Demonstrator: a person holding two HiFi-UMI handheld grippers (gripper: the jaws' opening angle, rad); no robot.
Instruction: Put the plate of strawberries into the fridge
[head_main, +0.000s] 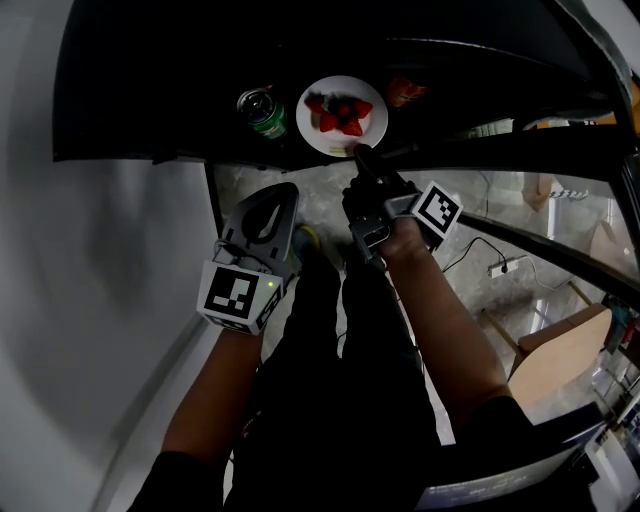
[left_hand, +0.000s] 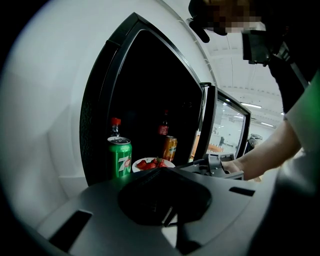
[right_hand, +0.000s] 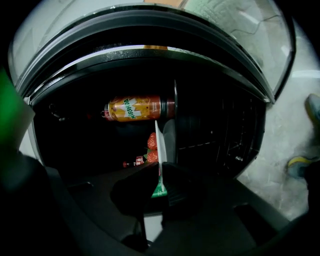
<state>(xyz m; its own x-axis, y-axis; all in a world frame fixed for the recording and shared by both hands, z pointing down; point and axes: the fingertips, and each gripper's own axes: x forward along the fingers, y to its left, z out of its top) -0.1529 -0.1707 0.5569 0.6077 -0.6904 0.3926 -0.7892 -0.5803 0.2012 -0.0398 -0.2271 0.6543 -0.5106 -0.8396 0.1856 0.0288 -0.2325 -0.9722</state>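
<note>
A white plate (head_main: 342, 115) with red strawberries (head_main: 343, 112) sits on the shelf inside the dark open fridge (head_main: 150, 90). My right gripper (head_main: 360, 155) is shut on the plate's near rim. In the right gripper view the plate (right_hand: 159, 145) runs edge-on between the jaws of the right gripper (right_hand: 160, 172), with the strawberries (right_hand: 151, 142) on its left side. My left gripper (head_main: 272, 205) hangs outside the fridge, below the shelf, shut and holding nothing. From the left gripper view the plate (left_hand: 152, 164) shows beyond the left gripper (left_hand: 162, 192).
A green can (head_main: 262, 112) stands left of the plate and an orange can (head_main: 405, 92) right of it. Two bottles (left_hand: 163, 125) stand deeper inside. The glass fridge door (left_hand: 225, 130) is swung open at the right. A cable and power strip (head_main: 500, 268) lie on the floor.
</note>
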